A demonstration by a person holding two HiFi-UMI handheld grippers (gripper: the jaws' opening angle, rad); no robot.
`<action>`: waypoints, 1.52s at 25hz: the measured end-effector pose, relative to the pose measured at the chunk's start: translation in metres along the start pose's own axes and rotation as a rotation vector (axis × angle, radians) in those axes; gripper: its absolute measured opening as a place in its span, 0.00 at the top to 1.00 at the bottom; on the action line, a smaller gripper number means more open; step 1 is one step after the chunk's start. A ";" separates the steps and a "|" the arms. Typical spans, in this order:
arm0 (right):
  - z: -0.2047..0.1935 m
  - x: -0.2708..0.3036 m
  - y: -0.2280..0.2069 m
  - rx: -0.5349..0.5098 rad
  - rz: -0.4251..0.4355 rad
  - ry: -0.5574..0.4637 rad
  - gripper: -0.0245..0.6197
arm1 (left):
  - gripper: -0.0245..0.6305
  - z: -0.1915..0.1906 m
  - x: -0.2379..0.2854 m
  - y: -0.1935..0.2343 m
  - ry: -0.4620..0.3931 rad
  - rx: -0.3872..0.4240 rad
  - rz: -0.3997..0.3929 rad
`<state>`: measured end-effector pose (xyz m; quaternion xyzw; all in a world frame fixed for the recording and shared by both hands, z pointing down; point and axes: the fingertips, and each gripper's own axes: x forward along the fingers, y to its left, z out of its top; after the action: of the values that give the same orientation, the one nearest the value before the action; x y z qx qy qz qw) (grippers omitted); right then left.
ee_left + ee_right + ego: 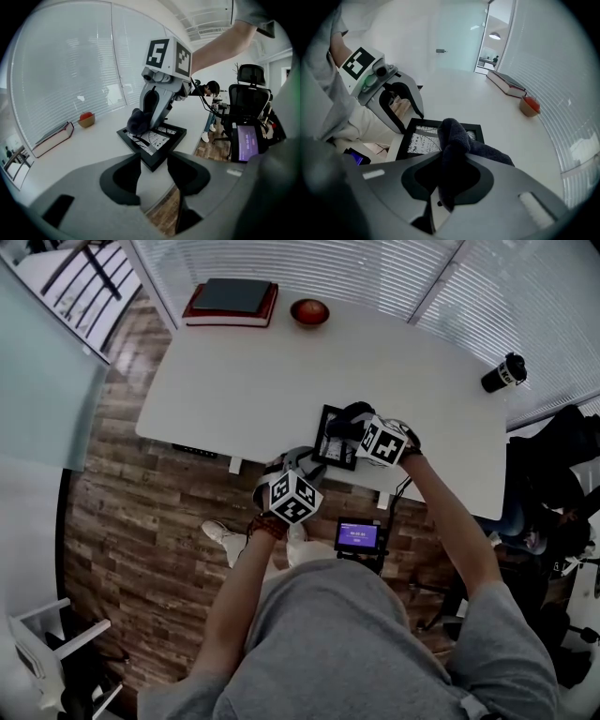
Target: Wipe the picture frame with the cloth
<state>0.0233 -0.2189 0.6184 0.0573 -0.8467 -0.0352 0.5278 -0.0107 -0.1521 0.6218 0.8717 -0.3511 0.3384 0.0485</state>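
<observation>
A black picture frame point(334, 439) with a black-and-white print lies flat near the front edge of the white table point(234, 381). My right gripper point(351, 425) is shut on a dark grey cloth point(354, 414) and points steeply down, so the cloth rests on the frame's far part point(159, 140). In the right gripper view the cloth point(454, 136) bulges out between the jaws above the frame point(419, 140). My left gripper point(153, 174) stands open at the frame's near corner, and its pads do not press on it.
A red-edged book stack point(232, 302) and a small bowl point(309, 312) sit at the table's far side, and a black bottle point(503, 373) at its right end. A small lit screen point(360, 535) hangs below the front edge. Office chairs point(251, 98) stand to the right.
</observation>
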 end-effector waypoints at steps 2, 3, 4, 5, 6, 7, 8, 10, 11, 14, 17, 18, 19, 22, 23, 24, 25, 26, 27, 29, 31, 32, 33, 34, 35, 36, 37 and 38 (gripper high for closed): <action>-0.001 0.000 0.005 0.022 0.005 -0.011 0.87 | 0.68 0.000 0.000 0.000 0.003 -0.002 -0.002; -0.002 0.000 0.008 0.037 0.010 -0.020 0.87 | 0.67 -0.001 0.000 -0.001 0.004 -0.004 -0.003; -0.002 -0.001 0.011 0.050 0.015 -0.029 0.87 | 0.67 -0.001 0.000 -0.001 0.007 -0.006 -0.005; -0.001 -0.002 0.014 0.059 0.019 -0.039 0.87 | 0.67 -0.001 0.000 -0.002 0.009 -0.010 -0.007; -0.001 -0.003 0.017 0.067 0.021 -0.050 0.87 | 0.67 -0.001 0.000 -0.002 0.013 -0.015 -0.010; 0.000 -0.004 0.019 0.077 0.022 -0.061 0.87 | 0.67 -0.001 0.000 -0.002 0.017 -0.020 -0.015; 0.001 -0.005 0.022 0.087 0.025 -0.071 0.87 | 0.67 0.000 0.001 -0.002 0.021 -0.026 -0.020; 0.002 -0.006 0.028 0.104 0.037 -0.089 0.87 | 0.67 -0.001 0.001 -0.001 0.024 -0.031 -0.026; 0.002 -0.006 0.031 0.108 0.046 -0.096 0.87 | 0.67 -0.001 0.001 -0.001 0.025 -0.033 -0.027; 0.005 -0.006 0.042 0.119 0.082 -0.116 0.87 | 0.67 -0.002 0.002 0.002 0.031 -0.045 -0.033; 0.006 -0.008 0.054 0.140 0.111 -0.149 0.87 | 0.67 -0.002 0.002 0.000 0.034 -0.052 -0.039; 0.006 -0.008 0.058 0.149 0.124 -0.157 0.87 | 0.67 -0.003 0.002 0.000 0.034 -0.052 -0.039; 0.006 -0.008 0.061 0.157 0.135 -0.162 0.87 | 0.67 -0.003 0.002 -0.001 0.034 -0.052 -0.039; 0.007 -0.008 0.063 0.162 0.147 -0.178 0.87 | 0.67 -0.004 0.001 0.000 0.035 -0.057 -0.040; 0.008 -0.008 0.063 0.162 0.150 -0.187 0.87 | 0.67 -0.004 0.001 0.000 0.034 -0.058 -0.040; 0.008 -0.008 0.064 0.166 0.156 -0.197 0.87 | 0.67 -0.004 0.001 0.000 0.034 -0.059 -0.040; 0.008 -0.009 0.065 0.172 0.165 -0.208 0.87 | 0.67 -0.005 0.001 0.000 0.034 -0.060 -0.039; 0.009 -0.010 0.067 0.176 0.177 -0.220 0.87 | 0.67 -0.004 0.001 0.000 0.034 -0.062 -0.039; 0.009 -0.011 0.069 0.177 0.186 -0.232 0.87 | 0.67 -0.004 0.001 0.000 0.035 -0.064 -0.039; 0.008 -0.012 0.070 0.177 0.201 -0.265 0.87 | 0.67 -0.005 0.002 0.001 0.037 -0.068 -0.038; 0.008 -0.014 0.070 0.179 0.218 -0.300 0.87 | 0.67 -0.005 0.002 0.000 0.036 -0.071 -0.041; 0.008 -0.014 0.071 0.177 0.228 -0.315 0.87 | 0.67 -0.005 0.002 0.000 0.036 -0.074 -0.043; 0.009 -0.015 0.072 0.172 0.236 -0.329 0.87 | 0.67 -0.006 0.002 0.000 0.037 -0.076 -0.045; 0.009 -0.015 0.073 0.160 0.242 -0.339 0.87 | 0.67 -0.006 0.002 0.001 0.039 -0.077 -0.046; 0.009 -0.016 0.073 0.139 0.241 -0.346 0.87 | 0.67 -0.006 0.002 0.001 0.041 -0.078 -0.046; 0.010 -0.016 0.074 0.106 0.233 -0.348 0.87 | 0.67 -0.007 0.002 0.002 0.042 -0.078 -0.046; 0.010 -0.016 0.075 0.060 0.218 -0.346 0.87 | 0.67 -0.007 0.003 0.002 0.042 -0.078 -0.046; 0.010 -0.016 0.077 0.010 0.199 -0.344 0.87 | 0.67 -0.007 0.003 0.003 0.042 -0.079 -0.046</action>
<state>0.0166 -0.1407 0.6085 -0.0307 -0.9260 0.0121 0.3761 -0.0146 -0.1539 0.6289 0.8697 -0.3428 0.3413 0.0978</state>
